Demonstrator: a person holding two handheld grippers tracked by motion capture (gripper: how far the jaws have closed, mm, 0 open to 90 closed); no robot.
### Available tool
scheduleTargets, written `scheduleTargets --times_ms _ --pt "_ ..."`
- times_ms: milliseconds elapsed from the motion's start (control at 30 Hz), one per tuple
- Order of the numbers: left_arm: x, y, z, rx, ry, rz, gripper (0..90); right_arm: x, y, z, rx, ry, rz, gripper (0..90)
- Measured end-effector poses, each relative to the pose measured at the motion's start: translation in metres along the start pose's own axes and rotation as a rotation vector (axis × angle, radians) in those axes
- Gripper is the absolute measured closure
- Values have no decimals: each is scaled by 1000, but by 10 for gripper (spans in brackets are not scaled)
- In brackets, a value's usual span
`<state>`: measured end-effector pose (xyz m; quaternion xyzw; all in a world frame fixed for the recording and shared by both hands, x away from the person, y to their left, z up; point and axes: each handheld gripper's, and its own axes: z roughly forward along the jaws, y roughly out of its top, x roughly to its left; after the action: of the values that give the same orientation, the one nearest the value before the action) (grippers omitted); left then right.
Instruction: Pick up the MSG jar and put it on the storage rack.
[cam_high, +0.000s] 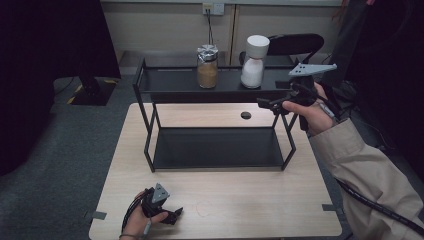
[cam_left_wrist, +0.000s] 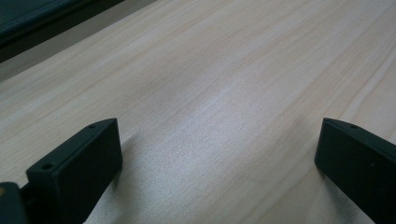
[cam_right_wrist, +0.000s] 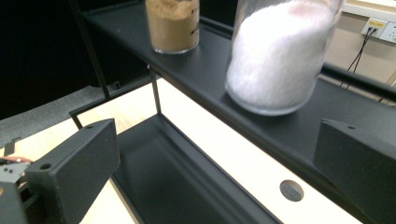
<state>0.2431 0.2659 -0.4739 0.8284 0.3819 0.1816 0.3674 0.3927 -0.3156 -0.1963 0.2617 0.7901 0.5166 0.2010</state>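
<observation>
At the near left of the counter (cam_high: 220, 200), the left tool (cam_high: 172, 214) rests spread wide on bare wood, holding nothing. Farther right, a brown-filled jar (cam_high: 207, 66) and a white-filled jar (cam_high: 253, 62) stand apart on the top shelf of a black rack (cam_high: 215, 82). The right tool (cam_high: 265, 103), jaws wide and empty, hangs just right of the white-filled jar, apparently reaching for it. A clean grasp would likely mean levelling the jaws about the jar's middle, clear of the shelf rail, before closing. In the right gripper view the white-filled jar's (cam_right_wrist: 280, 56) top is cut off and its edges blurred; neither jar's contents can be identified.
</observation>
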Motion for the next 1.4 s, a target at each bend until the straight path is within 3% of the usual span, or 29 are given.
scheduleTargets --times_ms 800,1033,1400 --pt "-1 0 0 1 4 1 0 18 -89 -17 -26 61 4 0" --pt "-1 0 0 1 4 0 0 24 -115 -16 -2 54 5 0" --pt "-1 0 0 0 4 0 0 27 -161 -10 27 80 7 0"
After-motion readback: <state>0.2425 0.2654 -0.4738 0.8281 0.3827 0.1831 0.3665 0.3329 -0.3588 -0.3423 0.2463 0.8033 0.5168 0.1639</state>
